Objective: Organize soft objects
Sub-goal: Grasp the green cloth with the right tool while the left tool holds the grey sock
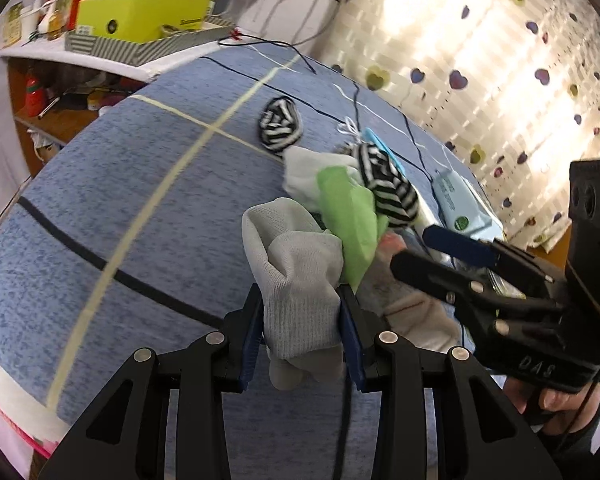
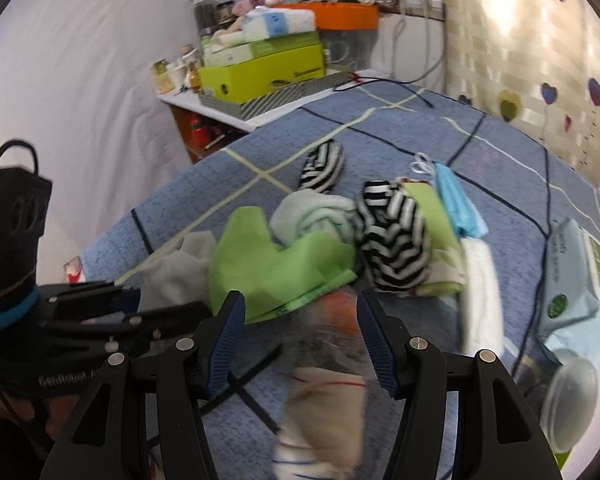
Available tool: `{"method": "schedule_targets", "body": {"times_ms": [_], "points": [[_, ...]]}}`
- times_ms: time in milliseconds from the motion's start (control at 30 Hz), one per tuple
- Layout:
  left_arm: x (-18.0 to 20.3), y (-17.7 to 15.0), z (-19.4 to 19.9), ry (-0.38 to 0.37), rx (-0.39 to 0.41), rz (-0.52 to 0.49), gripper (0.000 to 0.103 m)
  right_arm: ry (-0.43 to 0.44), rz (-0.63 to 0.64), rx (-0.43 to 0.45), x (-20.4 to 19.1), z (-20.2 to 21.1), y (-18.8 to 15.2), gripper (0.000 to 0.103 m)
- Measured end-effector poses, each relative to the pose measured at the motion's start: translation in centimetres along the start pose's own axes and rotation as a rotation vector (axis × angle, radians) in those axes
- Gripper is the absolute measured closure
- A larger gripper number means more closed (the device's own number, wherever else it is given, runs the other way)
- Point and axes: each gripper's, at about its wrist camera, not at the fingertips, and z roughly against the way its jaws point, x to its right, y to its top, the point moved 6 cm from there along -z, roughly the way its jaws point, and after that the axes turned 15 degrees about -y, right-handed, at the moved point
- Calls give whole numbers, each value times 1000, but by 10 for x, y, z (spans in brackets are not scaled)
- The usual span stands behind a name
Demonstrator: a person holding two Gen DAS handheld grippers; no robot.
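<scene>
My left gripper is shut on a grey sock, held above the blue checked bedspread. Beyond it lies a heap: a green cloth, a pale cloth and a black-and-white striped sock. A second striped sock lies apart, farther back. My right gripper is open over a beige striped cloth, with the green cloth and a striped sock just ahead. The left gripper shows at left, holding the grey sock. The right gripper shows at right, open.
A pack of wet wipes and a clear plastic lid lie at the right. Blue face masks sit behind the heap. A shelf with a yellow-green box and jars stands beyond the bed. Black cables cross the bedspread.
</scene>
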Motion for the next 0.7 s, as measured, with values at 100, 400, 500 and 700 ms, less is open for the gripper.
{"method": "schedule_targets", "body": {"times_ms": [100,400,500,700], "points": [[-8,2,4,5,13,14,66,17,24,-4,-9,-6,2,45],[-39,11,34,69,94,59,66,47,73,-62,-38,-36,13,45],[-44,12,39,71,105,68,66,40,104,-114,-47,-52,9,45],[-45,10,35,56,88,65,66,-15,128,-151,-51,-70,2,45]]}}
